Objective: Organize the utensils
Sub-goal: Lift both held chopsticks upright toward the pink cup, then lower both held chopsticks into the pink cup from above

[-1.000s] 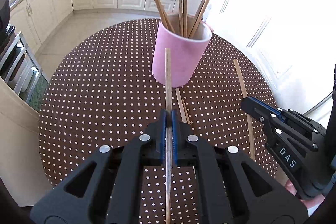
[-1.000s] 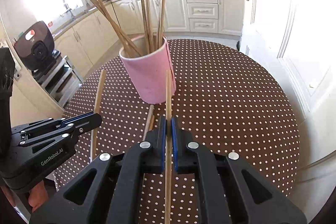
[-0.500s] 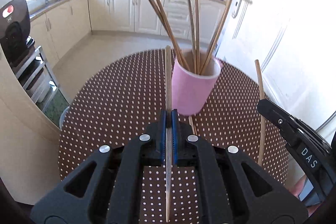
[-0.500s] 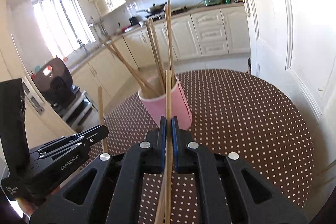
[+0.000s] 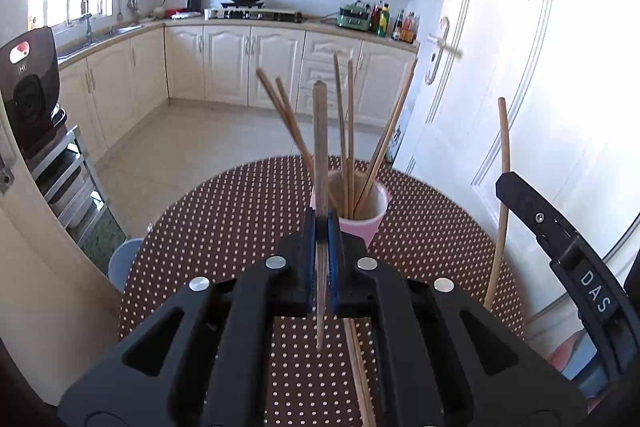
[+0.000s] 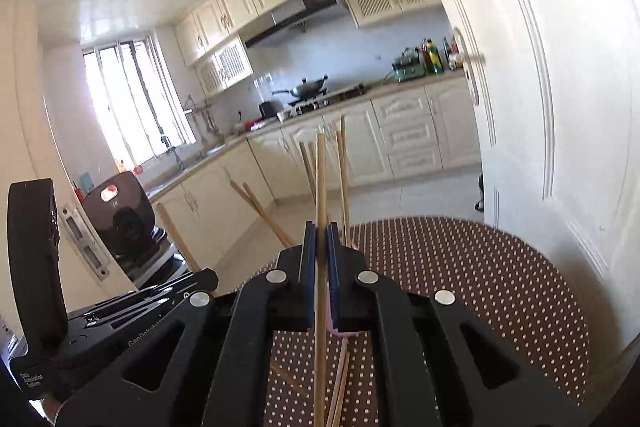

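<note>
**A:** So where are we at? Each of our grippers has one stick. The left gripper [image 5: 320, 223] has its jaws pinched right down on a thin brown wooden chopstick [image 5: 320, 147], which pokes up and forward past the blue pads with its lower end hanging free above the counter. The right gripper [image 6: 320, 239] is the same story: jaws nearly together, clamped on a paler slim wooden chopstick [image 6: 320, 179].

**B:** And the target is the pink cylindrical cup [image 5: 372, 219] on the brown round counter with white polka dots [image 5: 224, 227], just ahead of our left jaws. It already has several wooden chopsticks [image 5: 350, 131] fanned out in it. In the right view the cup is mostly hidden behind our jaws.

**A:** That fan is what worries us. If we come in with a tip low or off-centre, we likely hit the rim or the leaning sticks, and that light cup could tip over. Both grippers heading for one small opening could also knock into each other.

**B:** Plus we're gripping each stick near one spot, so it may pivot in the pads. There are loose chopsticks [image 6: 340, 387] lying on the counter too.
</note>
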Motion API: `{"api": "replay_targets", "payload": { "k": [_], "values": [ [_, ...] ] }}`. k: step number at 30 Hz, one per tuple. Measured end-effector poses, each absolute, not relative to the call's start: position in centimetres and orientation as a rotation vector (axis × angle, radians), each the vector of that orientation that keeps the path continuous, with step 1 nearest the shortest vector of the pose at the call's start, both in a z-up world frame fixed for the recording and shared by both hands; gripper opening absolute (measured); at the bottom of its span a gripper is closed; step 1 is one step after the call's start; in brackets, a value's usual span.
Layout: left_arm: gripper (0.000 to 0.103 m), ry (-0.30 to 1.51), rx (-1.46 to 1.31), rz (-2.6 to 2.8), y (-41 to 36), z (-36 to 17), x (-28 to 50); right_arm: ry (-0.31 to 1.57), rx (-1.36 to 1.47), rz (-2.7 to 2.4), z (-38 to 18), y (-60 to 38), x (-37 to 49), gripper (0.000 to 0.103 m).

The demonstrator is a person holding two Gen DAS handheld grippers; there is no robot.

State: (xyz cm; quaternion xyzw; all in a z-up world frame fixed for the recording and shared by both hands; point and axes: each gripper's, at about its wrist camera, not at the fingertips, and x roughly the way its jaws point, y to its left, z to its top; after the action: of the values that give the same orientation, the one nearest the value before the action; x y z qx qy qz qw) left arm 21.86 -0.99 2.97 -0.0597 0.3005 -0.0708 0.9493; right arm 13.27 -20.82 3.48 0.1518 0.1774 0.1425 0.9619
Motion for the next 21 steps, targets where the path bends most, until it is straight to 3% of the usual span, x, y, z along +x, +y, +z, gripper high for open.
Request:
{"api": "replay_targets", "payload": {
  "k": [21],
  "values": [
    [0.006, 0.485, -0.177, -0.138, -0.4, 9.2, 22.8, 0.113, 0.340, 0.236, 6.6, -21.9, 14.2, 0.004]
  ]
}}
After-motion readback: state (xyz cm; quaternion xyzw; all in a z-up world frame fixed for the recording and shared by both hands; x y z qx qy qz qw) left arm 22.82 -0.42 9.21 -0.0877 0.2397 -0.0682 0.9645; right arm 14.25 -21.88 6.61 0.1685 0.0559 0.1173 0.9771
